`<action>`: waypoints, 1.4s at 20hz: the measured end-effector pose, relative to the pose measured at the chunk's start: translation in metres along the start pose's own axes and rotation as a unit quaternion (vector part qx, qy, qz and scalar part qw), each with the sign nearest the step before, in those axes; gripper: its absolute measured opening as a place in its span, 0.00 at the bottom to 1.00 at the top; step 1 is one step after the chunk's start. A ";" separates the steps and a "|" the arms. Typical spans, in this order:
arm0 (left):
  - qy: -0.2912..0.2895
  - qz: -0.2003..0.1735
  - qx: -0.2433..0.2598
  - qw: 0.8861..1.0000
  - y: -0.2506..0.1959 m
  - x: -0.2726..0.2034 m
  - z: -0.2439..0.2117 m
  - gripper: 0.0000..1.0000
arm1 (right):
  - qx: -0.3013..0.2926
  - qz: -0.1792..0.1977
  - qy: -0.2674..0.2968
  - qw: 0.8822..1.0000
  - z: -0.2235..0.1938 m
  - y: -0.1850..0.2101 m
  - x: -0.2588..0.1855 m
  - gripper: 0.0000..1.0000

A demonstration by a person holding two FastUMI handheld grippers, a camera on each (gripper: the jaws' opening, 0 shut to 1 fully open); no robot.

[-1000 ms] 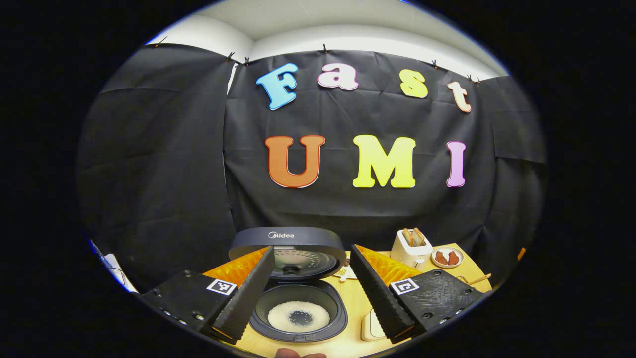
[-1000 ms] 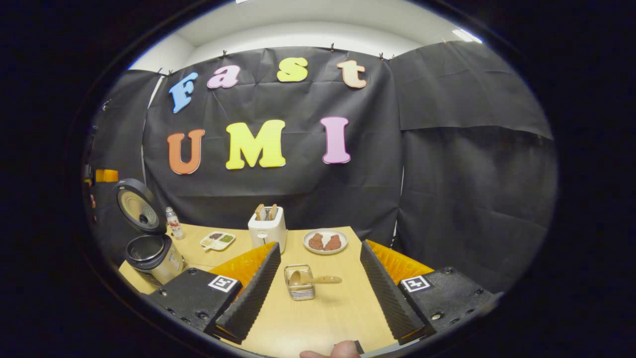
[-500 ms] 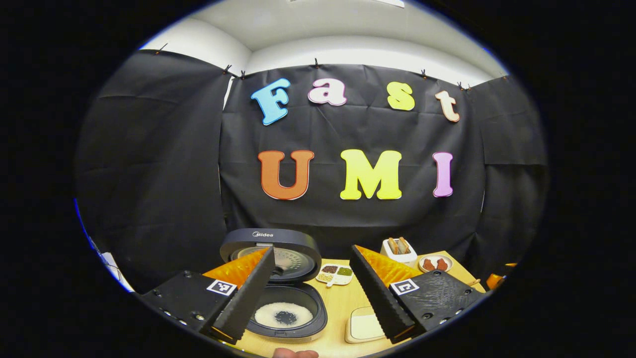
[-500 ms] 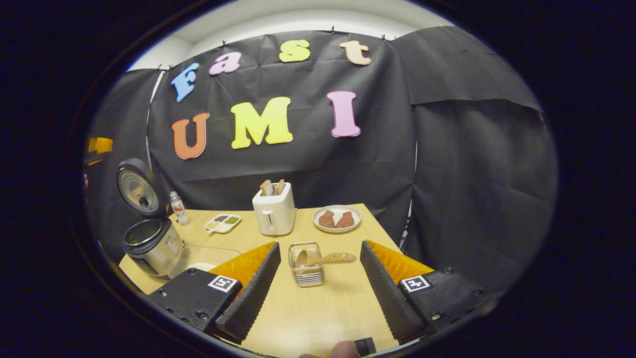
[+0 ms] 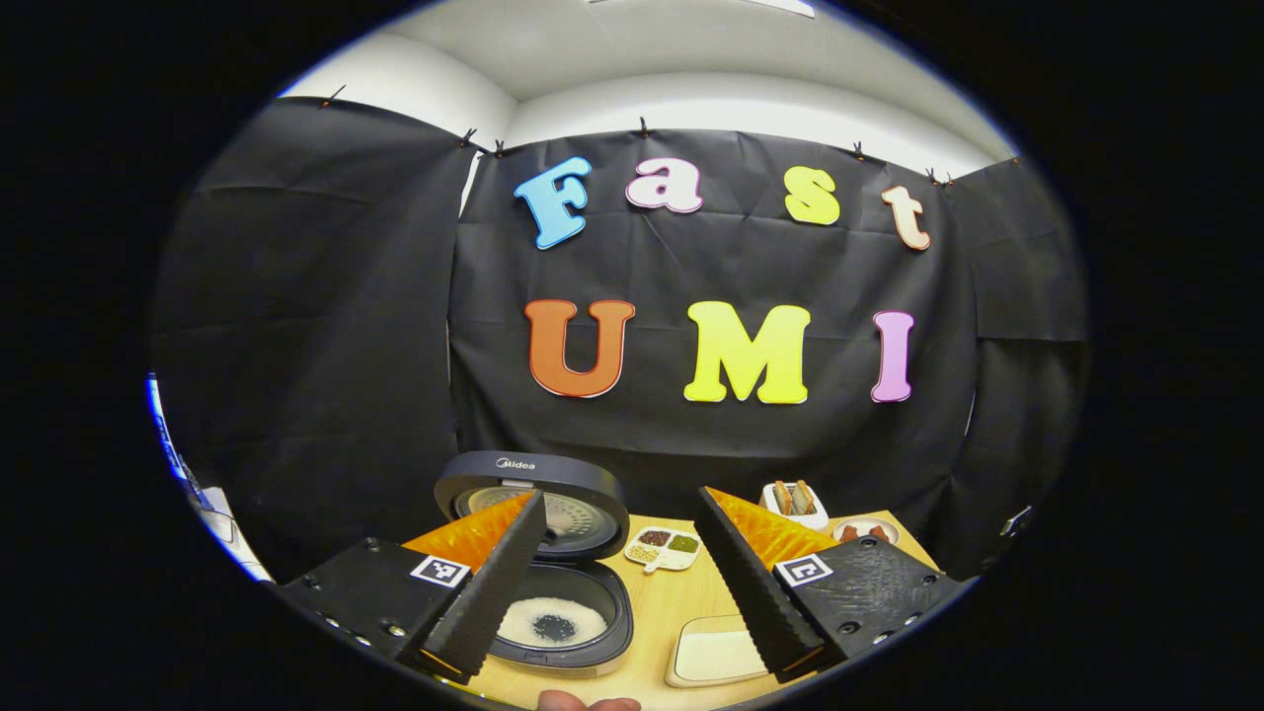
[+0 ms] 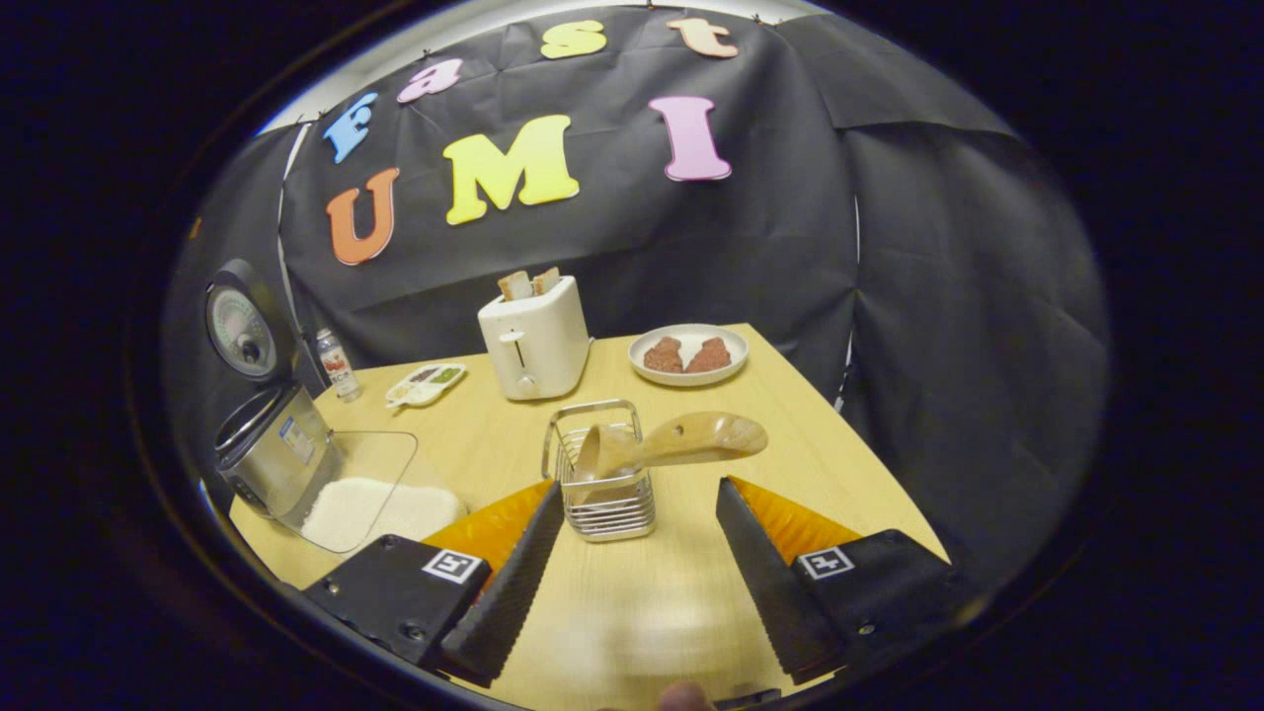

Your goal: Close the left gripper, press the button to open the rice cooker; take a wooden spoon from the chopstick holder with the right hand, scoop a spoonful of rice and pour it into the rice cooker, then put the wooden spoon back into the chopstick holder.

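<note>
In the left gripper view the rice cooker stands open, its lid raised and white rice ringing the pot's bottom. My left gripper hovers open above and in front of it, holding nothing. In the right gripper view a wire chopstick holder holds the wooden spoon, bowl inside and handle leaning out to the right. My right gripper is open just short of the holder, apart from the spoon. The cooker sits at the far left, beside a clear container of rice.
On the wooden table stand a white toaster with bread, a plate of brown food, a small bottle and a divided seasoning dish. The rice container lies right of the cooker. The table's right edge is close.
The left gripper has drawn back from the open cooker, which looks smaller now. The right gripper has come closer to the holder and tipped downward; the spoon looms larger.
</note>
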State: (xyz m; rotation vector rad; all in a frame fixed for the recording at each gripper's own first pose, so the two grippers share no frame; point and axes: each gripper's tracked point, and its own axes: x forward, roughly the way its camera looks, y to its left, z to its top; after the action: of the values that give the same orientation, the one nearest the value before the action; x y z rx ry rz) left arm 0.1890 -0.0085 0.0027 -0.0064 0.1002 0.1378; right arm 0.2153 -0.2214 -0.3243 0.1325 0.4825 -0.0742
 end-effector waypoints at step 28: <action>0.031 0.109 -0.009 0.994 0.074 -0.017 -0.022 0.97 | -0.019 0.064 0.041 0.997 0.051 0.031 0.047 0.12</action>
State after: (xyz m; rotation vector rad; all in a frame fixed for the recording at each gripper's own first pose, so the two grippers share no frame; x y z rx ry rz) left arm 0.1593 0.0625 -0.0175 -0.0176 0.1616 0.3561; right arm 0.2831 -0.2002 -0.2978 0.1290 0.5551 0.0668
